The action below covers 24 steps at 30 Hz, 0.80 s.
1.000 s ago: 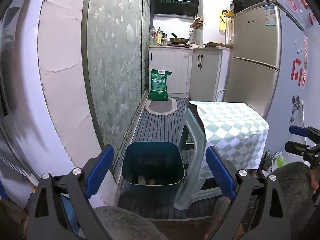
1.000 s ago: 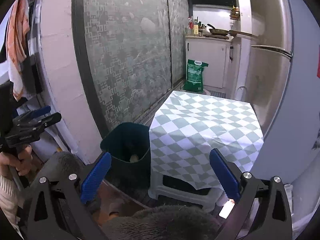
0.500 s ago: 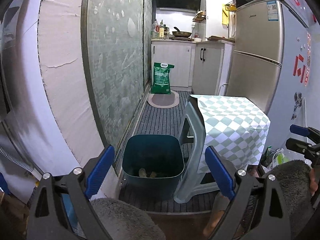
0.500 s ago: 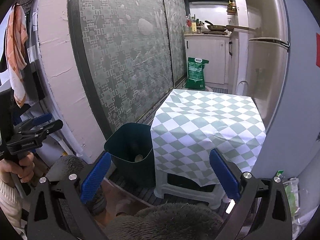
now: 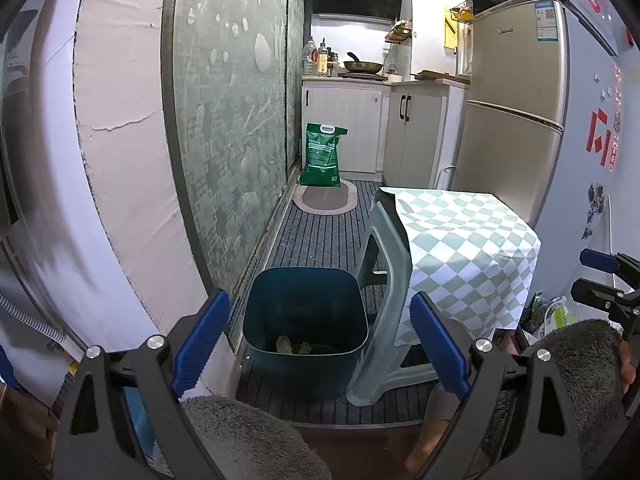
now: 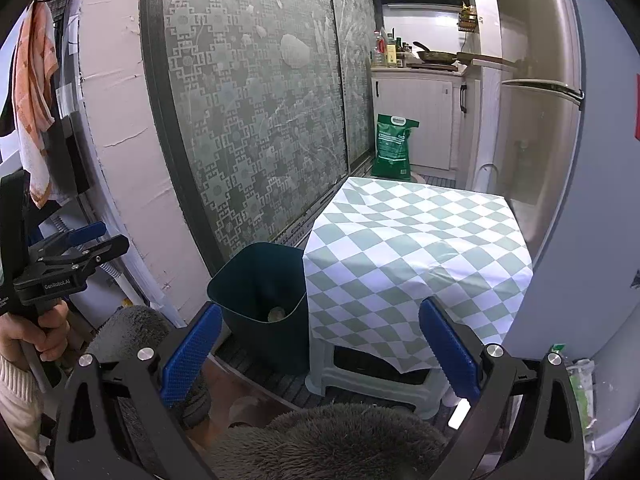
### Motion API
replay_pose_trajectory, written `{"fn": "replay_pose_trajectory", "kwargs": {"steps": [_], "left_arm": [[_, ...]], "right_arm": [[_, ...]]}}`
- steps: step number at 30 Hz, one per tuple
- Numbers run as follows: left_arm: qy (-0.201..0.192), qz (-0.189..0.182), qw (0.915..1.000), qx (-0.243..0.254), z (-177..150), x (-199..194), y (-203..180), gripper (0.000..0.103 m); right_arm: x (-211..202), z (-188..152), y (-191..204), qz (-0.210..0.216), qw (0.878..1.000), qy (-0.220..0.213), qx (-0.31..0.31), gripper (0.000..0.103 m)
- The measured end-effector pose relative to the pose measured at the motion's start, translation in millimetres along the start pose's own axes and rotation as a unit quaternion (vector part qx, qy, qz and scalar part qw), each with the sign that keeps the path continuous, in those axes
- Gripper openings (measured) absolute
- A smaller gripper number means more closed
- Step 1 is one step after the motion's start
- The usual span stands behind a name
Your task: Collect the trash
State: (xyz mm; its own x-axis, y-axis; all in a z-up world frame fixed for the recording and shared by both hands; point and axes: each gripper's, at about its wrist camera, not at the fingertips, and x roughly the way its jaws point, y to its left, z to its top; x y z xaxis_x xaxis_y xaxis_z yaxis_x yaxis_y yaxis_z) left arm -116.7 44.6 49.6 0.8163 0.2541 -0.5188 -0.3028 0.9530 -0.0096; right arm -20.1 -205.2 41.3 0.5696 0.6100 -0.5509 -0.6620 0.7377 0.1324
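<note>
Left wrist view: the left tool [image 5: 320, 336] has its two blue-padded fingers spread wide with nothing between them. Framed between the fingers, a dark teal trash bin [image 5: 306, 320] stands on the striped floor mat [image 5: 320, 240], just beside a frosted patterned sliding door [image 5: 228, 120]. A few pale pieces of trash [image 5: 294, 347] lie at the bottom of the bin. Touching the bin's right side is a grey plastic stool [image 5: 380, 280] draped with a green and white checked cloth [image 5: 468, 248]. Farther back, a green sack [image 5: 323, 155] leans against white cabinets [image 5: 360, 128], and a tall fridge [image 5: 512, 120] stands on the right. The right tool [image 5: 600, 278] shows at the right edge, held in a hand.

Right wrist view: the right tool [image 6: 320, 340] is also spread wide and holds nothing. The trash bin [image 6: 262, 300] sits left of centre, pressed against the cloth-covered stool [image 6: 360, 376], with one pale scrap [image 6: 276, 313] visible inside. The checked cloth [image 6: 416, 252] fills the middle. At the left edge a hand [image 6: 34, 332] grips the left tool [image 6: 74, 250], its fingers apart. An orange and white towel [image 6: 34, 112] hangs at upper left.
</note>
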Motion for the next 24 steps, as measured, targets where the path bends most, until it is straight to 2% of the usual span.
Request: {"fn": "replay_pose_trajectory", "kwargs": {"steps": [24], "left_arm": [[0.002, -0.002, 1.0000, -0.002, -0.9, -1.9, -2.4, 0.094]], "right_arm": [[-1.1, -0.4, -1.1, -0.001, 1.000, 0.001, -0.003, 0.099]]}}
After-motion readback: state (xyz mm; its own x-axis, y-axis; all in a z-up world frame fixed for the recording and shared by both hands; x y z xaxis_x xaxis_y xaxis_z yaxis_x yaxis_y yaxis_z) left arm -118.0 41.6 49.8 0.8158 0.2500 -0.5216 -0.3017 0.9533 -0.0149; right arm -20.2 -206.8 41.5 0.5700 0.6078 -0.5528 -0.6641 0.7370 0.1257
